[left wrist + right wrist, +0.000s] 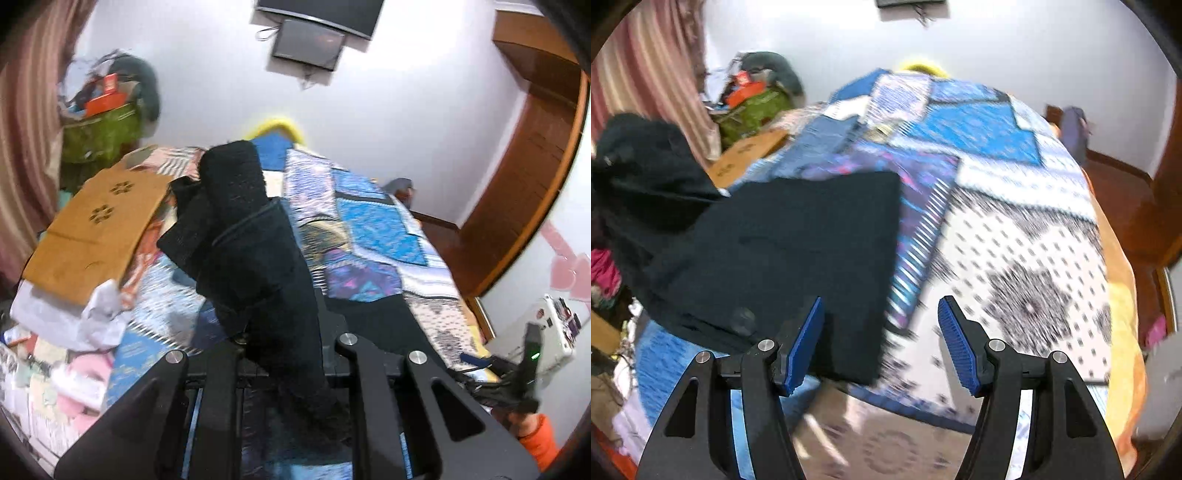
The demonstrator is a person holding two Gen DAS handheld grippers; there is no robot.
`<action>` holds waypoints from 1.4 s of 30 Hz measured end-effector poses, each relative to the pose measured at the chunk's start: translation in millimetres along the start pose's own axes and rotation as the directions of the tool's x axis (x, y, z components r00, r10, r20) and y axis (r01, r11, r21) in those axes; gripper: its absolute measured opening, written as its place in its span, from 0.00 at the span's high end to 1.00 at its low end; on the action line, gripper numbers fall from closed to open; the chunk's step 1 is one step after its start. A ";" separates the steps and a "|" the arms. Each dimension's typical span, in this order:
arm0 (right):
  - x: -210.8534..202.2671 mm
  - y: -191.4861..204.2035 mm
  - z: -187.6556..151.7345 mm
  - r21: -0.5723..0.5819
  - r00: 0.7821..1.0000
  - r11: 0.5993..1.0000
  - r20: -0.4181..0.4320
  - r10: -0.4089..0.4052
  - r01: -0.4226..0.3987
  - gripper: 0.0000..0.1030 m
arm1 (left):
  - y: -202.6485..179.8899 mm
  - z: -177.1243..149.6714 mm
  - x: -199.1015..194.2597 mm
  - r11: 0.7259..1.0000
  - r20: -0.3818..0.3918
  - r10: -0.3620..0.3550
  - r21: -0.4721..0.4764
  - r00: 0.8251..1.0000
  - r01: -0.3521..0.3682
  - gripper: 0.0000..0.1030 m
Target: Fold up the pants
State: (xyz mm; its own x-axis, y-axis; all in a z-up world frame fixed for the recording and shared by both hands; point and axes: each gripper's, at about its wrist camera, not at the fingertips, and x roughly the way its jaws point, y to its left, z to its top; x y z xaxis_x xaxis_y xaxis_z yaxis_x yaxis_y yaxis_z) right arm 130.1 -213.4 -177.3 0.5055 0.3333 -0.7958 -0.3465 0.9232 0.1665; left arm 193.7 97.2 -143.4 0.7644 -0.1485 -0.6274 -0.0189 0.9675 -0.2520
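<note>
The black pants [240,236] hang bunched over my left gripper [284,332], which is shut on them and lifts one end above the bed. In the right wrist view the rest of the pants [798,236] lies flat on the patterned quilt [1015,240], with the lifted bunch at the left [639,162]. My right gripper [881,332] is open and empty, its blue pads [807,343] just above the near edge of the flat part. It also shows at the lower right of the left wrist view [517,380].
A brown cardboard box [96,229] and loose clothes [74,325] crowd the bed's left side. A green bag with clutter [99,136] stands by the striped curtain [26,129]. A screen [310,40] hangs on the wall. A wooden door frame [535,166] is at the right.
</note>
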 end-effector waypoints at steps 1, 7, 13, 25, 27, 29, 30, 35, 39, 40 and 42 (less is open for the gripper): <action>3.8 -5.5 -6.6 0.015 1.000 1.000 -0.014 0.006 -0.006 0.42 | -9.1 3.1 1.2 1.000 0.001 -0.013 0.014 1.000 0.013 0.87; 7.9 -14.9 -16.4 0.076 0.998 0.995 0.003 0.064 -0.064 0.42 | -58.0 18.9 16.2 0.994 -0.012 -0.070 0.078 0.997 0.071 0.89; 10.2 -12.7 -17.3 0.056 0.997 0.996 0.018 0.070 -0.071 0.42 | -111.9 13.3 33.9 0.974 -0.052 -0.150 0.166 0.987 0.157 0.89; 3.5 -15.6 -21.8 0.073 0.995 0.993 0.020 0.095 -0.096 0.41 | -183.8 -64.8 113.2 0.913 -0.336 -0.146 0.316 0.931 0.257 0.87; -2.6 -15.0 -24.0 0.062 0.995 0.993 0.025 0.096 -0.098 0.41 | -189.2 -71.4 118.6 0.901 -0.361 -0.130 0.347 0.923 0.262 0.81; -6.5 -15.0 -26.2 0.061 0.995 0.993 0.024 0.099 -0.100 0.41 | -194.0 -74.1 119.7 0.889 -0.369 -0.122 0.372 0.921 0.267 0.67; -8.5 -14.8 -27.5 0.063 0.995 0.993 0.021 0.099 -0.100 0.41 | -196.1 -74.0 117.9 0.883 -0.370 -0.130 0.378 0.920 0.277 0.51; -18.2 -11.1 -32.6 0.066 0.995 0.993 0.017 0.099 -0.100 0.41 | -199.8 -56.2 82.6 0.869 -0.254 -0.202 0.398 0.946 0.293 0.24; -22.3 -4.5 -37.9 0.052 0.995 0.994 0.004 0.098 -0.098 0.41 | -180.9 -27.1 75.0 0.892 -0.167 -0.152 0.402 0.974 0.208 0.15; -22.4 -3.5 -38.2 0.049 0.995 0.994 0.001 0.100 -0.100 0.41 | -170.9 -18.7 78.7 0.902 -0.148 -0.121 0.398 0.982 0.171 0.13; -21.8 -1.7 -39.7 0.045 0.995 0.994 -0.004 0.102 -0.102 0.41 | -149.3 -4.0 93.1 0.918 -0.121 -0.053 0.385 0.991 0.096 0.09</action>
State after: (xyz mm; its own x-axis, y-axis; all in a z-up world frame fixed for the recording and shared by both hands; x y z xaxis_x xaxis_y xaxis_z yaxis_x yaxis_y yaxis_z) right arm 88.3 -229.8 -183.4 0.4644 0.4249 -0.7770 -0.3604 0.8921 0.2724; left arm 265.1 -62.0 -167.1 0.6809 -0.2235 -0.6974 0.3044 0.9525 -0.0081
